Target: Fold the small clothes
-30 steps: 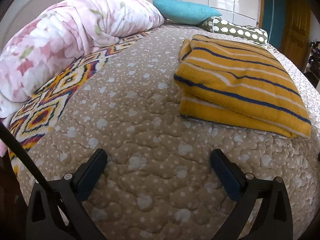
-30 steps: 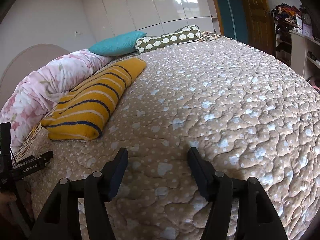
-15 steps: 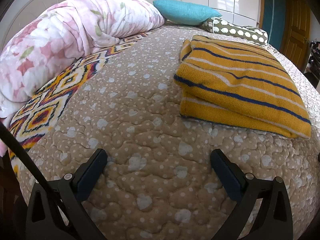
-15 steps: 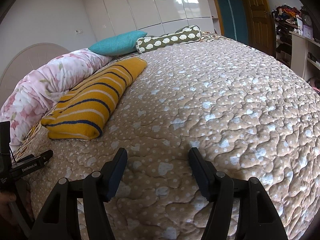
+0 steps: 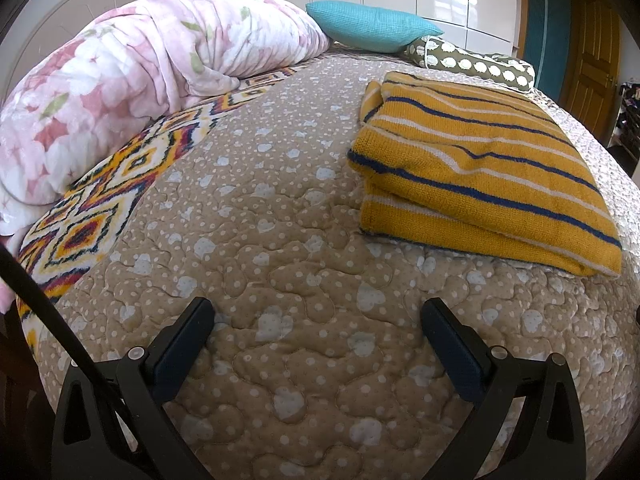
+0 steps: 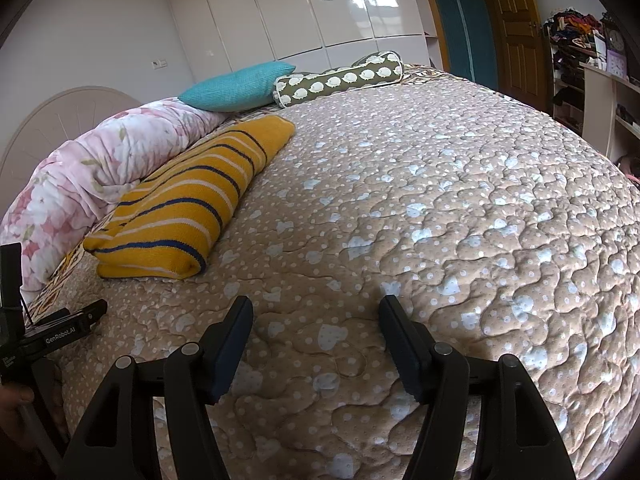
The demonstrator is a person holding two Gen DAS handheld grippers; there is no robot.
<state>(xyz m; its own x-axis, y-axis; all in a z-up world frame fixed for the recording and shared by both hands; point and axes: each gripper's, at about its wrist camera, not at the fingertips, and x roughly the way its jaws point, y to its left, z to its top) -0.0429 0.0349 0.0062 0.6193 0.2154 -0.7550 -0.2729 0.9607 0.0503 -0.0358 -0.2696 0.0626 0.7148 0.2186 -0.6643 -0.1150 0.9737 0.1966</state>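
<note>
Sweater (image 5: 480,176) soft, floppy knit (already folded) — we'd pinch near corner; left claw (image 5: 318,344), right claw (image 6: 316,340) both apart, empty.

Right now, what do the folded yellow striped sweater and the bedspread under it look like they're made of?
The yellow striped sweater looks like a chunky matte knit, probably wool or acrylic: stitch rows show along its folded edge. The bedspread looks like quilted cotton or polyester with a slight sheen: winding stitch lines puff the dotted tan fabric into padded cells.

"GenRobot.AI" stands on the left tool (image 6: 66,330) (white lettering).
</note>
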